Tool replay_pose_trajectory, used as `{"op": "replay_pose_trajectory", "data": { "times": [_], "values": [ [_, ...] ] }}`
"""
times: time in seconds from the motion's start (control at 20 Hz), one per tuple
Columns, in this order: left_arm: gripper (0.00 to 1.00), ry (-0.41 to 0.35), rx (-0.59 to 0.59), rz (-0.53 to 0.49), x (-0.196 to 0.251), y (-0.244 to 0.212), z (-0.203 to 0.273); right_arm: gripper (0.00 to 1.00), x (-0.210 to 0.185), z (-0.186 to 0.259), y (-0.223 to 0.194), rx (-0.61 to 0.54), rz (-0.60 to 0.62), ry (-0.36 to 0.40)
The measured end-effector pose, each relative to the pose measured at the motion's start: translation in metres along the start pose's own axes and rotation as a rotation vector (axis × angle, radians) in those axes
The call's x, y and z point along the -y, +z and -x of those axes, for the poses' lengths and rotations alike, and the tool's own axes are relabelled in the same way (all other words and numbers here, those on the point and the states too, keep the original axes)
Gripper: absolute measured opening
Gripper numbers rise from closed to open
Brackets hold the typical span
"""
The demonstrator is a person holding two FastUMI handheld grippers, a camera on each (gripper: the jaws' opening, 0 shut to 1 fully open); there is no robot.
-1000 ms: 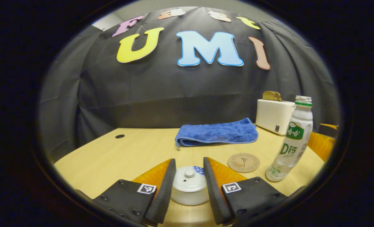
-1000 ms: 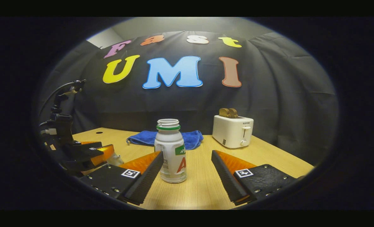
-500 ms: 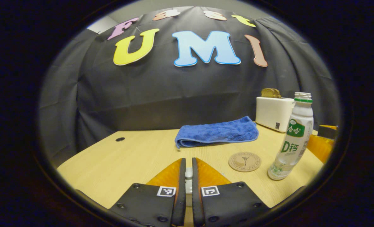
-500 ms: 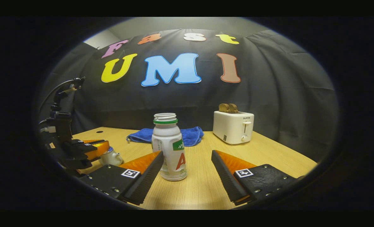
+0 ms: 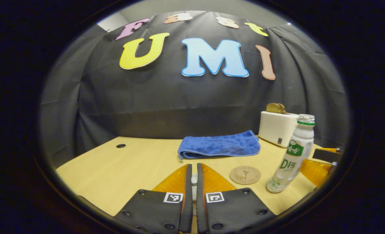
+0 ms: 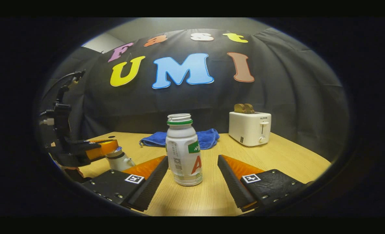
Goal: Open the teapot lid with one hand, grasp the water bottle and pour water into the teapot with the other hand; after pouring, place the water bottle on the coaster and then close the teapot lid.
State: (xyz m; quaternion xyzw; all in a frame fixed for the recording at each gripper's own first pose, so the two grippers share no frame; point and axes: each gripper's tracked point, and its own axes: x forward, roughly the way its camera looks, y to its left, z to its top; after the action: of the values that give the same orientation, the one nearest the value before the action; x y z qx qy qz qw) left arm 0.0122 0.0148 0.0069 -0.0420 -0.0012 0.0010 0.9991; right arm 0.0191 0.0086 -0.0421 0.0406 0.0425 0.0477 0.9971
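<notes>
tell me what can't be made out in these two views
- Lid: left gripper view, a sliver between the shut fingers; whether it has left the pot is unclear.
- Teapot: right gripper view, its top is covered by the left gripper, its base cut off by a right gripper finger.
- Bottle: water level unreadable behind the label.
- Coaster: print too small.

- Teapot lid [image 5: 194,182]: white; only a sliver shows, pinched between the nearly closed fingers of the left tool [image 5: 192,170].
- Teapot [image 6: 119,160]: small, white, dark-rimmed, spout pointing right, standing on the desk directly under the left tool.
- Water bottle [image 6: 183,149]: white plastic, green neck ring, uncapped, upright between the spread fingers of the right tool [image 6: 192,162].
- Coaster [image 5: 245,175]: round, brown, flat, just right of the left tool, beside the bottle.
</notes>
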Motion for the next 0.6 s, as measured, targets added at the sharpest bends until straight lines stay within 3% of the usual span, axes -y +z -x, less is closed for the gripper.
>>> {"op": "replay_pose_trajectory", "data": {
  "times": [0.1, 0.15, 0.2, 0.6],
  "values": [
    [0.07, -0.003, 0.023, 0.006, -0.003, 0.013, 0.006, 0.94, -0.002, -0.003, 0.002, 0.005, 0.005, 0.007],
    [0.15, -0.001, 0.034, 0.008, -0.006, 0.019, 0.011, 0.94, -0.002, -0.004, 0.002, 0.007, 0.01, 0.009],
    [0.12, -0.001, 0.041, 0.007, -0.009, 0.023, 0.015, 0.94, -0.002, -0.006, 0.003, 0.009, 0.016, 0.009],
    [0.15, 0.039, 0.039, 0.015, -0.043, 0.022, 0.041, 0.94, -0.004, -0.029, -0.005, -0.011, 0.059, 0.017]
  ]
}}
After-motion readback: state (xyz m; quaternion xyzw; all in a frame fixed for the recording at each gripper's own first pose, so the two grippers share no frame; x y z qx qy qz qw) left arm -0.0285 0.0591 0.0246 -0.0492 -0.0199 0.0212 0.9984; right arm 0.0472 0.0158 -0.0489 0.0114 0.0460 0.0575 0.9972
